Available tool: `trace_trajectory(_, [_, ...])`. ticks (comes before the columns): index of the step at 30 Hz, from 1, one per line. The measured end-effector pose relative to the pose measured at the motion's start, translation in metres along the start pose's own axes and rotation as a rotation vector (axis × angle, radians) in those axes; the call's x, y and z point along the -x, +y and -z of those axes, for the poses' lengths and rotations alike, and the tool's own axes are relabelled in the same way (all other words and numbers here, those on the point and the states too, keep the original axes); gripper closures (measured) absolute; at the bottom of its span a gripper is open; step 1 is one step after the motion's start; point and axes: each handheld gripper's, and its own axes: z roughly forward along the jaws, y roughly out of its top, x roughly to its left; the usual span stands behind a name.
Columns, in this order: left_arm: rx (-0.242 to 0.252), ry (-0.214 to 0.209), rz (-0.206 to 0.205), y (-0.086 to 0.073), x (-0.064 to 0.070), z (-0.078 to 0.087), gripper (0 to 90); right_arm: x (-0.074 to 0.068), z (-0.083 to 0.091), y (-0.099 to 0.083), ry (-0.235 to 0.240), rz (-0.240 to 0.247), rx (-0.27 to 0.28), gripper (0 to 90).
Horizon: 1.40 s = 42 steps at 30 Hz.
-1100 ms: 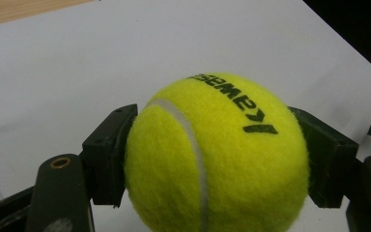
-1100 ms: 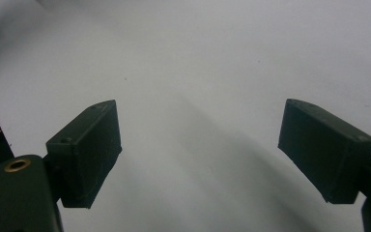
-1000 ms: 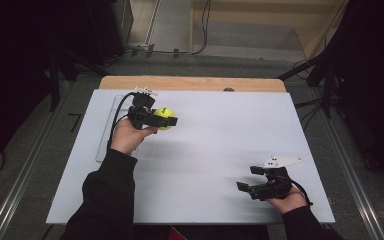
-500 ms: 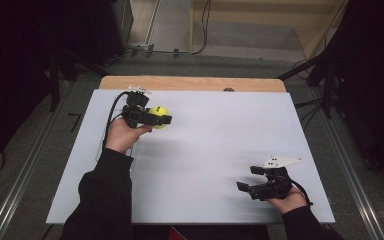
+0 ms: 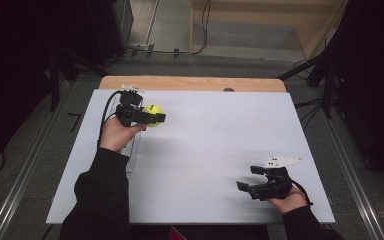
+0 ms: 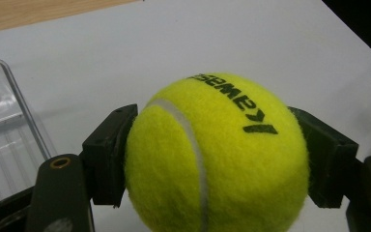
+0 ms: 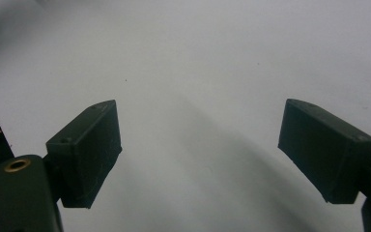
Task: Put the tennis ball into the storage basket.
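Left gripper (image 5: 152,118) – upper left of frame, jaws clamped on tennis ball (image 5: 152,115) | right gripper (image 5: 252,181) – lower right, jaws spread wide, nothing between them | clear plastic tray (image 6: 2,145) just beside the ball, left edge of table (image 5: 215,145) | white surface between the grippers bare.

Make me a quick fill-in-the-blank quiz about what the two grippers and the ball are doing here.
1. The left gripper is shut on a yellow ____ ball.
2. The right gripper has its jaws ____, holding nothing.
3. The clear plastic tray lies beside the ____ gripper.
Missing words: tennis; open; left
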Motion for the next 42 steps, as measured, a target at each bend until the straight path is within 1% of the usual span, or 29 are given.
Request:
trace_trajectory(21, [0.028,0.035,0.046,-0.004,-0.019,0.014,26.4,0.0,-0.001,0.0,-0.001,-0.001,-0.004,13.3])
trace_trajectory(25, [0.022,0.043,0.047,-0.006,-0.021,0.015,26.4,0.0,-0.001,0.0,-0.001,-0.001,-0.004,13.3])
trace_trajectory(27, [0.027,0.043,0.054,-0.006,-0.023,0.016,26.4,0.0,-0.001,0.0,-0.002,-0.001,-0.005,13.3])
trace_trajectory(35, [0.032,0.06,0.065,-0.008,-0.028,0.022,26.4,0.0,-0.001,0.0,-0.002,0.0,-0.004,13.3])
trace_trajectory(37, [0.033,0.07,0.065,-0.009,-0.029,0.022,26.4,0.0,-0.001,0.0,-0.002,0.0,-0.004,13.3])
trace_trajectory(39, [0.032,0.071,0.071,-0.009,-0.032,0.023,26.4,0.0,-0.001,0.0,-0.001,-0.001,-0.004,13.3])
trace_trajectory(42, [0.034,0.084,0.079,-0.01,-0.035,0.026,26.4,0.0,-0.001,0.0,-0.001,0.0,-0.006,13.3])
